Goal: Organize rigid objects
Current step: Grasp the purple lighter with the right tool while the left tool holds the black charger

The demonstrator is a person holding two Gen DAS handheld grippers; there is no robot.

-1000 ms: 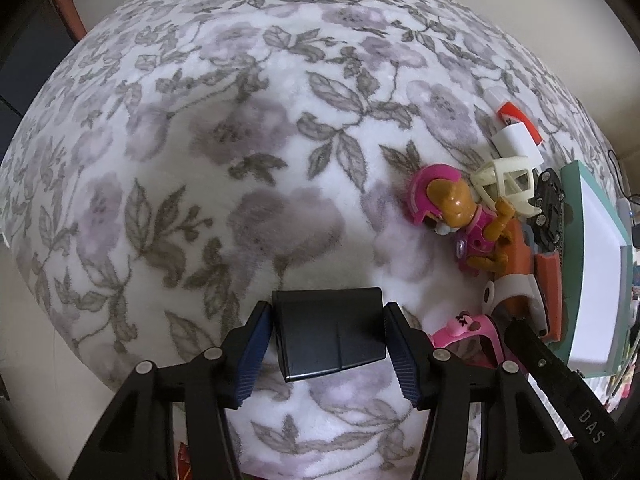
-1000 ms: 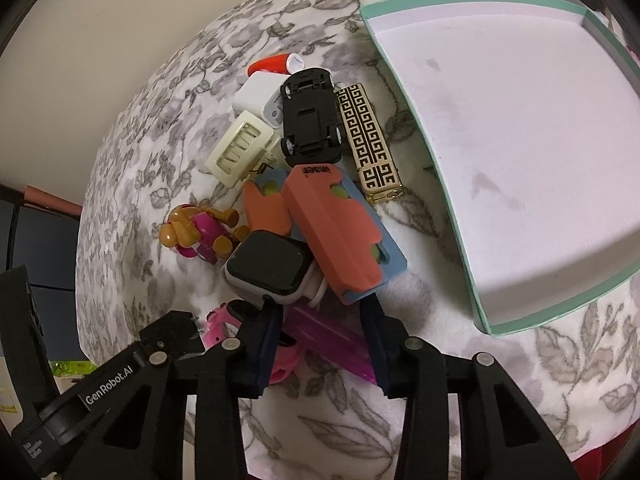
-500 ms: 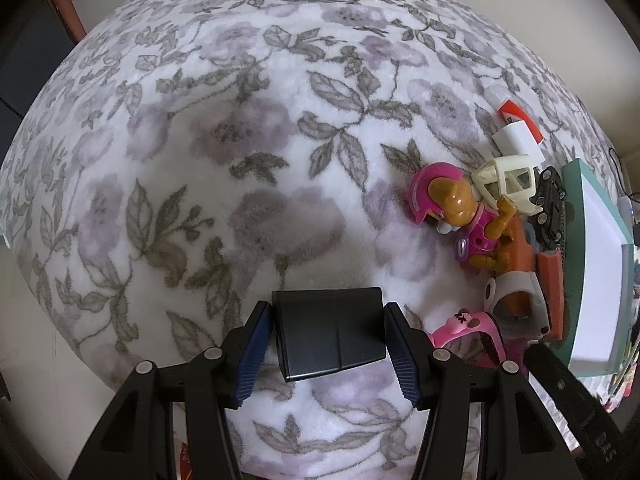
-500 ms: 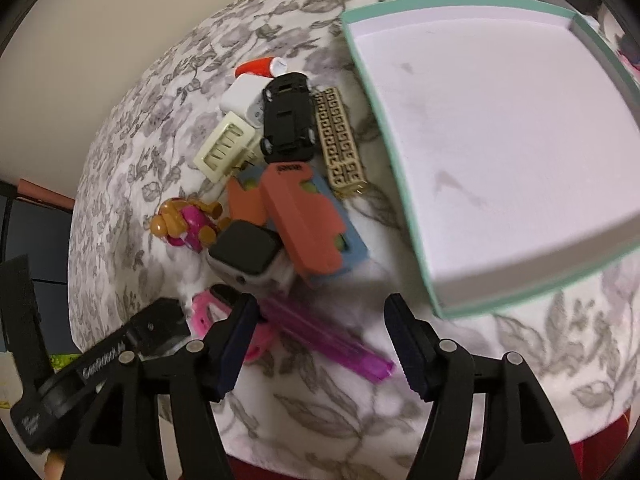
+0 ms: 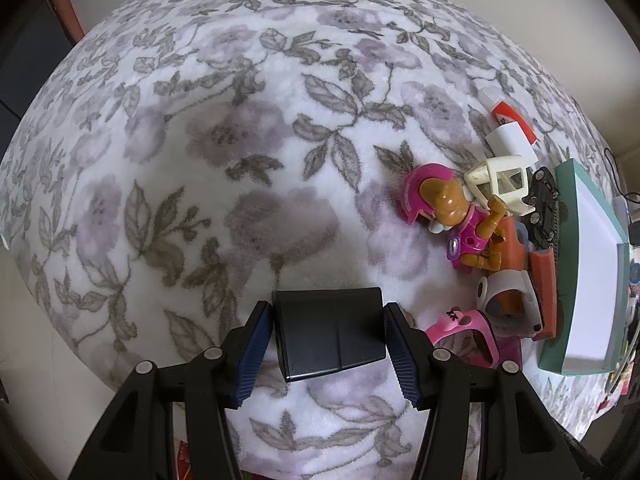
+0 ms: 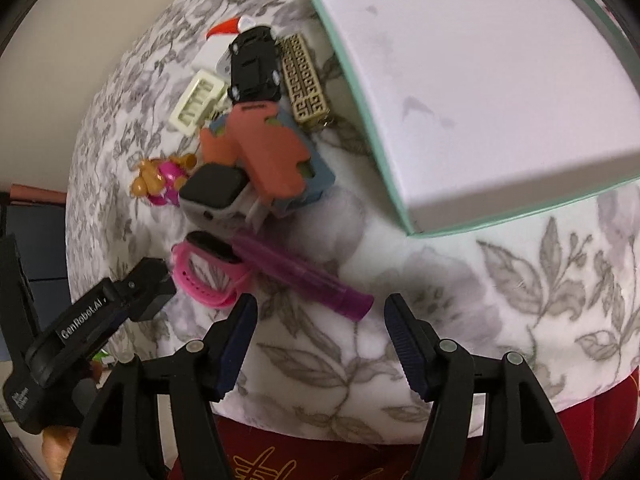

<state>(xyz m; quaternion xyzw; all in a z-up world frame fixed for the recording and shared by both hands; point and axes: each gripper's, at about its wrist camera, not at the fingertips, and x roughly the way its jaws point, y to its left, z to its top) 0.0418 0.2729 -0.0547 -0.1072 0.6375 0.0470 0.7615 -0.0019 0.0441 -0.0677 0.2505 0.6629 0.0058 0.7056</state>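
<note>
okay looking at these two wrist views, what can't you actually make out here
- Pink toy figure, right wrist view: mostly hidden behind the smartwatch.
- White block, right wrist view: largely covered by the black toy car.
- Black box in the left gripper: what it is; no markings show.
- Purple tube, left wrist view: only a sliver shows behind the pink band.
- Tray, left wrist view: seen edge-on, interior unclear.
</note>
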